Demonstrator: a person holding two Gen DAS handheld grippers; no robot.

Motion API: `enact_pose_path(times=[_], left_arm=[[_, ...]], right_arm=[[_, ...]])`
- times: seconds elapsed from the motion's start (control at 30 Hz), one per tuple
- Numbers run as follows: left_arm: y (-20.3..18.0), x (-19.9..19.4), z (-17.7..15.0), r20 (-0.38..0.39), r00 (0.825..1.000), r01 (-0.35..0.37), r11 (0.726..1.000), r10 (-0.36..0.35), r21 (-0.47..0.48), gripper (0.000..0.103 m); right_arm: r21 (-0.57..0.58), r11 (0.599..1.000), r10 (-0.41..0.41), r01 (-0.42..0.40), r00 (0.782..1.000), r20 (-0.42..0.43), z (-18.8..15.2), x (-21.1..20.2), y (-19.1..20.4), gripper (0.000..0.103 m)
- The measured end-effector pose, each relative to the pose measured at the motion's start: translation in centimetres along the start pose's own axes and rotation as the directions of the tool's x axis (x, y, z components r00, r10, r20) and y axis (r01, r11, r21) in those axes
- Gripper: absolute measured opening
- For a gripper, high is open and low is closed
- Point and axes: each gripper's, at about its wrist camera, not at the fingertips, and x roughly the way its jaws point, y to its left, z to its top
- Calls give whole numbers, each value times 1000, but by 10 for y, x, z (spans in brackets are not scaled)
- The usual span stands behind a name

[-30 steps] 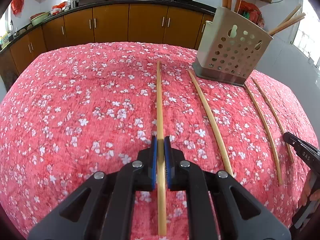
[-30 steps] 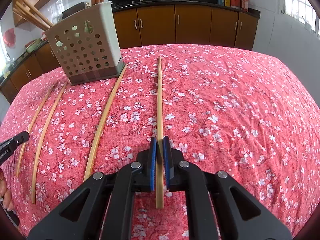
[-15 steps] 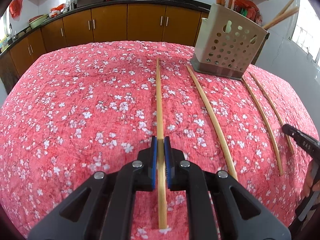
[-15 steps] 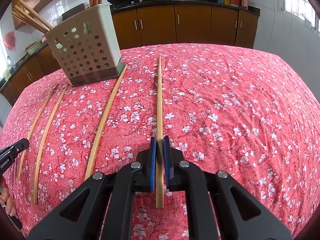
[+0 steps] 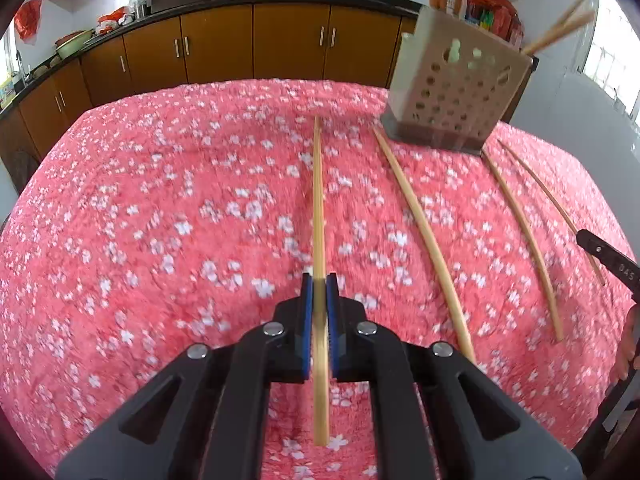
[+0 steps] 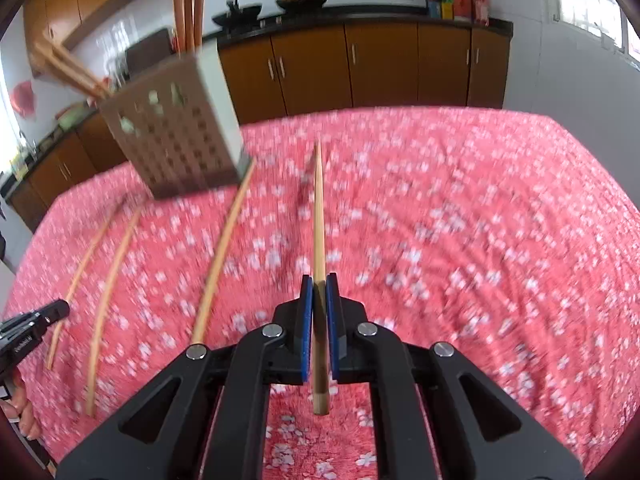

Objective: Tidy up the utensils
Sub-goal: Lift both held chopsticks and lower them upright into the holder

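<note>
In the left wrist view my left gripper is shut on a bamboo chopstick that points away over the red floral cloth. The right wrist view shows my right gripper shut on another chopstick, its far tip raised above its shadow. The perforated beige utensil holder stands at the back with several chopsticks upright in it. Beside the left gripper lie further chopsticks. A third runs up to the right gripper's tip at the frame edge.
The table's red floral cloth spreads wide to the left of the held chopstick. Brown kitchen cabinets and a counter with woks stand behind the table. A white wall is close on the right. A hand shows at the lower left.
Both views have gone blurred. In the right wrist view the holder looms larger and nearer, and the held chopstick's tip has risen off the cloth. Both grips are unchanged.
</note>
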Motion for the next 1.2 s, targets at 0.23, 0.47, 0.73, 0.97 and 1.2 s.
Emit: enact_pose_path(times=[0.23, 0.47, 0.73, 0.97, 1.2], left_arm=[[0, -32, 25, 81, 997, 17, 1000, -19, 20, 8], [-1, -65, 49, 176, 984, 22, 1000, -25, 16, 8], [2, -98, 71, 281, 959, 26, 1000, -22, -10, 8], [0, -113, 85, 332, 943, 24, 1000, -19, -10, 8], [-4, -120, 93, 352, 935, 29, 1000, -30, 8, 8]], right_arm=[[24, 1000, 14, -16, 994, 105, 21, -31, -5, 8], [27, 1000, 10, -15, 983, 184, 34, -47, -5, 8], [27, 999, 24, -32, 962, 273, 50, -69, -3, 8], [22, 999, 38, -47, 947, 320, 61, -80, -2, 8], [14, 998, 49, -57, 940, 337, 66, -85, 0, 8]])
